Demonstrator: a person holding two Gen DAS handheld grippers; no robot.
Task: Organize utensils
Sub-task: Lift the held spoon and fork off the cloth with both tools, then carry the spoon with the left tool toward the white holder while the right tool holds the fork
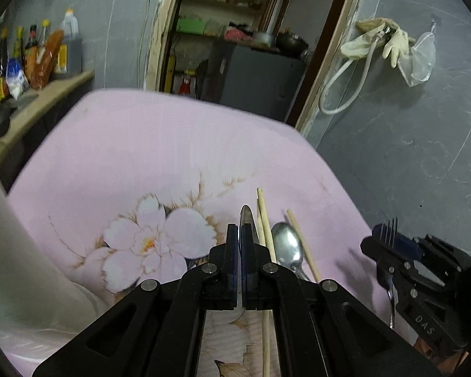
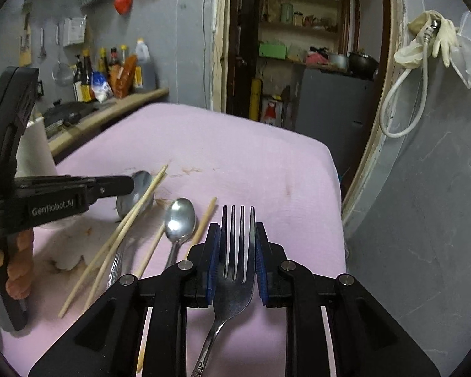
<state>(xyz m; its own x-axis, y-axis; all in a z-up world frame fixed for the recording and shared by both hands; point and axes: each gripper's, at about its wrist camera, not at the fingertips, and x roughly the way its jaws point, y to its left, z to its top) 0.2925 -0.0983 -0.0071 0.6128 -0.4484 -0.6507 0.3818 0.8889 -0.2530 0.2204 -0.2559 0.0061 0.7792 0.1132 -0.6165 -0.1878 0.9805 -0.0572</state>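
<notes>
— Two hands, both full? Where do the utensils sit?

— Yes. The right gripper (image 2: 237, 235) has its pads pressed on the fork (image 2: 235, 282) at the head. The tines point straight ahead past the fingertips, and the handle trails back under the wrist. The left gripper (image 1: 238, 235) is clamped fully on a spoon (image 2: 143, 177), gripped edge-on so only the bowl sticks out in front.

— What's left on the cloth (image 2: 235, 157)?

— A second spoon (image 2: 179, 216) and several chopsticks (image 2: 114, 240), loosely fanned. That spoon lies between the two grippers, just right of the left fingertips and ahead-left of the right ones. Its bowl is far and its handle runs back toward the person, much like the chopsticks' line.

— Which hand should take it?

— I'd say the left, since it is just beside it, but only once it has put down what it carries. Because the handle runs roughly along the fingers, the wrist would probably need a turn to pinch across it.

— Where do the held pieces go?

— I can't tell. A white cylinder (image 1: 3, 220) stands at the far left, and whether it is a holder isn't clear.
</notes>
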